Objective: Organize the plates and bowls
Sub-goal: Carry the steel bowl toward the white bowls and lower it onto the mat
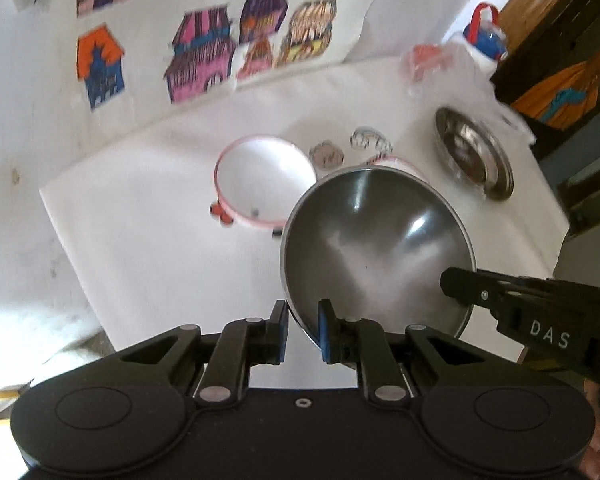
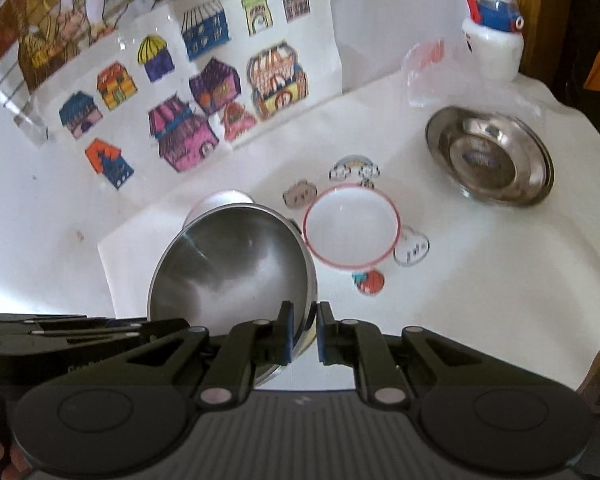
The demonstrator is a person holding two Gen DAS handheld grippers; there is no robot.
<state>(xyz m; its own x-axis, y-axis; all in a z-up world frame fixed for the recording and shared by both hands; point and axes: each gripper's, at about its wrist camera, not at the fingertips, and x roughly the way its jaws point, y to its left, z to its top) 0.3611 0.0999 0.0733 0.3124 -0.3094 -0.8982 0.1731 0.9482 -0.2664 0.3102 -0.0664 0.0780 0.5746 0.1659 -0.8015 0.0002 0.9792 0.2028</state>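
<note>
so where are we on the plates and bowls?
Done: steel plates look stacked at the far right. In hand: both grippers, left and right, pinch the steel bowl rim. Left: two pink-rimmed white bowls sit apart, unstacked.

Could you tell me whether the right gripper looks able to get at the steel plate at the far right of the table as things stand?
Probably not yet: the right gripper is clamped on the rim of the steel bowl, which the left gripper grips too. The path to the steel plate looks open, past the white bowl.
</note>
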